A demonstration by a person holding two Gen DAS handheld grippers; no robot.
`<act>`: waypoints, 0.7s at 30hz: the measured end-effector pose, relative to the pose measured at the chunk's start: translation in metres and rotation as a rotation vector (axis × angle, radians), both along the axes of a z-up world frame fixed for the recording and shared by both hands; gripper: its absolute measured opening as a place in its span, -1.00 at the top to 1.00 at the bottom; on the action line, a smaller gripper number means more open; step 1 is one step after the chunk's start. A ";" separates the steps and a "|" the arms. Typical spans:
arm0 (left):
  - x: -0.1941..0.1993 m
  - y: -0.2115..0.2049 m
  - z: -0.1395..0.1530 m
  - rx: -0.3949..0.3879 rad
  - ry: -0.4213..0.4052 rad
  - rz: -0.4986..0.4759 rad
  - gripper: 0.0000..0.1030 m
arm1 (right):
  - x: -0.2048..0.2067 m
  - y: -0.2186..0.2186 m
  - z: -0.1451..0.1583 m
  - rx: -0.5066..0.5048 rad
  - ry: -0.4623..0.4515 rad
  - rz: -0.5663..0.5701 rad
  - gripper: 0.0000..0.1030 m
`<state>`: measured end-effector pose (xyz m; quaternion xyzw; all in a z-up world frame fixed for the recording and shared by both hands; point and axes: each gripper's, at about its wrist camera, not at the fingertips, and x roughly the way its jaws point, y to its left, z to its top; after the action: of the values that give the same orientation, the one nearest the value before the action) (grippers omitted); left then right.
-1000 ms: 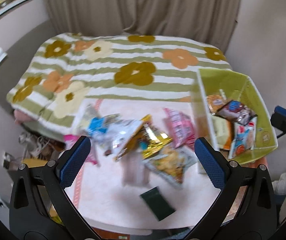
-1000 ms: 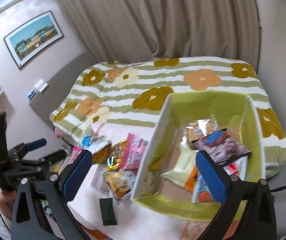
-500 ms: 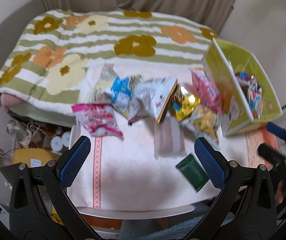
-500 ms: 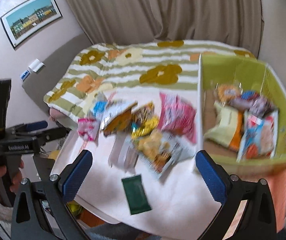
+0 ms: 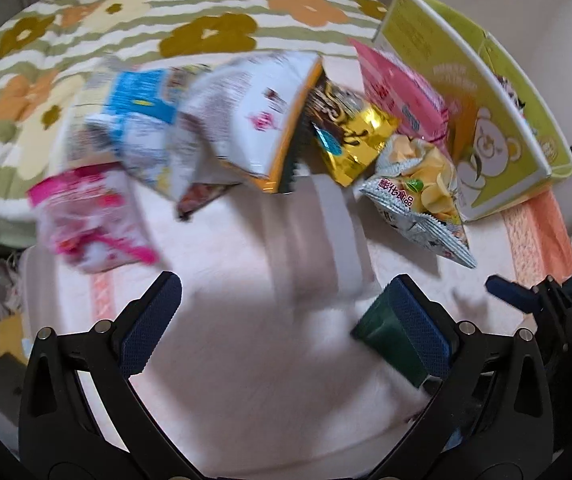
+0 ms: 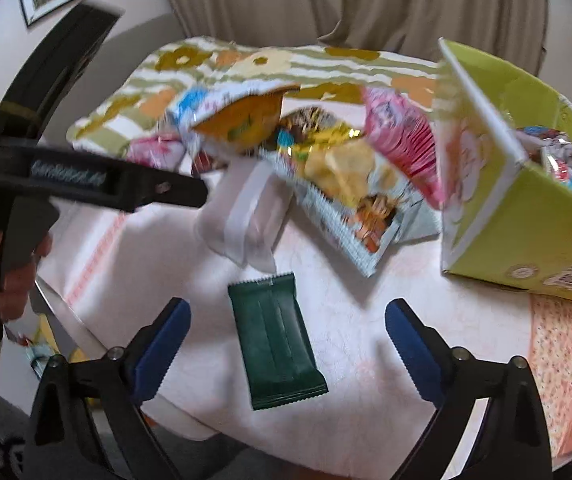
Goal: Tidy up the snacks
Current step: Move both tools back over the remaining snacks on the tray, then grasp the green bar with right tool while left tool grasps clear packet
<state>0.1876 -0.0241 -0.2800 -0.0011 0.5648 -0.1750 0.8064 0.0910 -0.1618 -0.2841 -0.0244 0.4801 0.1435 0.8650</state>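
Note:
A dark green packet [image 6: 275, 340] lies flat on the white cloth, in the gap between my right gripper's [image 6: 286, 332] blue pads; the jaws are closing and the pads are clear of it. In the left wrist view the same packet [image 5: 386, 336] sits partly behind the right pad of my left gripper [image 5: 281, 328], which is open over bare cloth. Several snack bags lie in a heap beyond: a chip bag [image 5: 422, 196], a gold bag [image 5: 350, 136], a pink bag [image 5: 402, 96], a white-and-orange bag [image 5: 253, 120], a small pink bag [image 5: 89, 220]. The green box [image 6: 526, 208] holds more snacks.
A white tissue pack [image 6: 245, 212] lies between the green packet and the heap. A flowered striped quilt [image 5: 125, 32] covers the bed behind the table. The table's front edge runs just under both grippers. A hand [image 6: 9, 280] grips the left tool's handle at the left.
Both grippers have dropped toward the table and tipped downward. The right one swung left from over the box to above the green packet, and its jaws have narrowed a little.

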 end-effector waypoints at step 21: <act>0.019 -0.064 -0.045 0.149 -0.081 -0.028 -0.66 | -0.002 0.015 -0.047 -0.046 -0.009 0.207 -0.28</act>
<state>0.2067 -0.0885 -0.3249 0.0741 0.5433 -0.1438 0.8238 0.0890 -0.1468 -0.3315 -0.0943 0.4743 0.2207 0.8470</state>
